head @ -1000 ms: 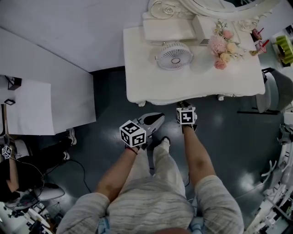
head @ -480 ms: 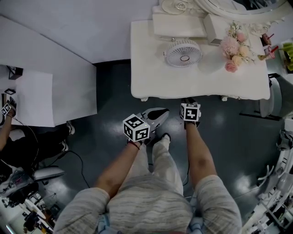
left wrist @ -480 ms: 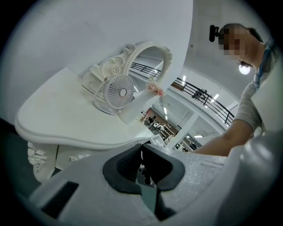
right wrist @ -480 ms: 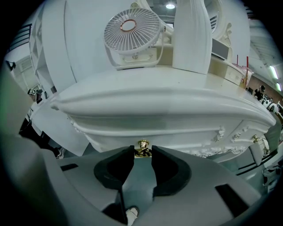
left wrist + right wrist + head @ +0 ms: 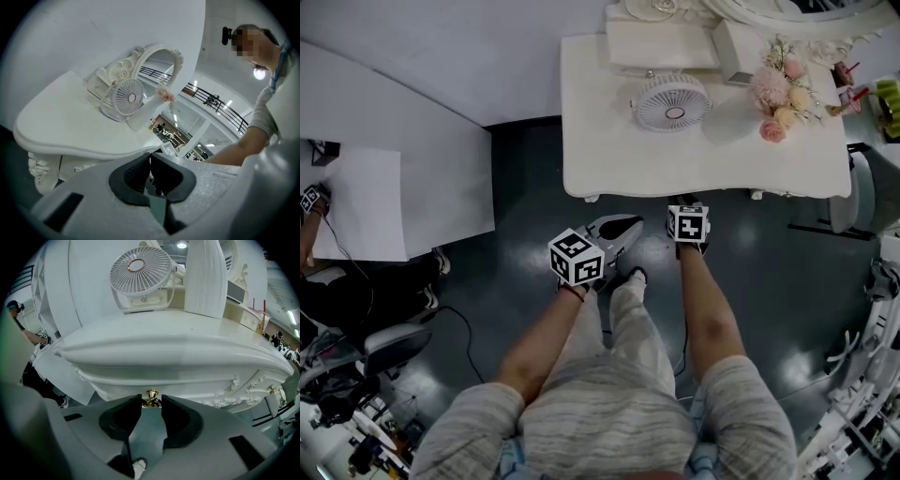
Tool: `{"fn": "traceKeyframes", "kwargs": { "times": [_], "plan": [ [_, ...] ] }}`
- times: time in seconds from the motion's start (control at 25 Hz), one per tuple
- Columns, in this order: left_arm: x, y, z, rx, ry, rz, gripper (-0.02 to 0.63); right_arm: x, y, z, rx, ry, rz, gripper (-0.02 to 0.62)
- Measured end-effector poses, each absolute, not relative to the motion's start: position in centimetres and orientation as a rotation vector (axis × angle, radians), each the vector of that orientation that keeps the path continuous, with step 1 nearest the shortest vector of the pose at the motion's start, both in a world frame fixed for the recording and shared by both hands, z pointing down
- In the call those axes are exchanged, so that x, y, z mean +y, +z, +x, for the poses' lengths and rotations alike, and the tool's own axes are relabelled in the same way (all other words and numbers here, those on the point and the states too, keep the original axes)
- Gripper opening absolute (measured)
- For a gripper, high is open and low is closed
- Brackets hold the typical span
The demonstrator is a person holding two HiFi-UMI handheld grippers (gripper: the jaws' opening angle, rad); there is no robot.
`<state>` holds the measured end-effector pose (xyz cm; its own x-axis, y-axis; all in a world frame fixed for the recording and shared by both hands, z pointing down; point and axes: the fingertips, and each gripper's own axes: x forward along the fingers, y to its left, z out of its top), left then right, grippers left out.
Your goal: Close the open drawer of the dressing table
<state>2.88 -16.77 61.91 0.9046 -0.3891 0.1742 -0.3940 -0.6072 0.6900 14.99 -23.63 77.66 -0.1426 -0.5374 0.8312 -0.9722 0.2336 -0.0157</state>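
The white dressing table (image 5: 703, 159) stands at the top of the head view, and its drawer front (image 5: 178, 376) looks flush under the top. My right gripper (image 5: 684, 204) is at the table's front edge. In the right gripper view its pads (image 5: 176, 413) sit on either side of the small gold drawer knob (image 5: 151, 397) and close on it. My left gripper (image 5: 622, 227) hangs lower left of the table, away from it, pointing roughly level. Its jaws (image 5: 150, 159) are together with nothing between them.
A small white fan (image 5: 672, 101), pink flowers (image 5: 776, 94) and a box stand on the table top. A white panel (image 5: 394, 187) leans at the left, beside a seated person (image 5: 337, 300). A grey chair (image 5: 862, 192) is at the right, and the dark floor lies below.
The head view has shifted a little, so the table sits slightly differently in frame. Both grippers keep their places, with the right one still at the drawer knob.
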Motion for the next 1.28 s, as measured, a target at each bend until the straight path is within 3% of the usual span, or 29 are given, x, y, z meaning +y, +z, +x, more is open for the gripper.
{"fn": "traceKeyframes", "kwargs": {
  "times": [0.16,0.36,1.12,1.28],
  "plan": [
    [-17.0,61.6,2.9,-0.562,-0.006,2.289,0.02,-23.6,77.4,14.4,-1.802,0.803,1.356,0.173],
    [-17.0,61.4,2.9,-0.567,-0.001,2.296,0.02,-22.2,77.3,14.9,-1.778,0.826,1.333,0.192],
    [-15.7,57.3,1.9,-0.619,-0.001,2.344,0.02,-15.3,69.2,13.5,-1.939,0.91,1.323,0.194],
    [-14.8,56.3,2.0,-0.615,0.023,2.356,0.02,-15.1,65.9,13.2,-2.01,0.859,1.325,0.166]
  ]
}}
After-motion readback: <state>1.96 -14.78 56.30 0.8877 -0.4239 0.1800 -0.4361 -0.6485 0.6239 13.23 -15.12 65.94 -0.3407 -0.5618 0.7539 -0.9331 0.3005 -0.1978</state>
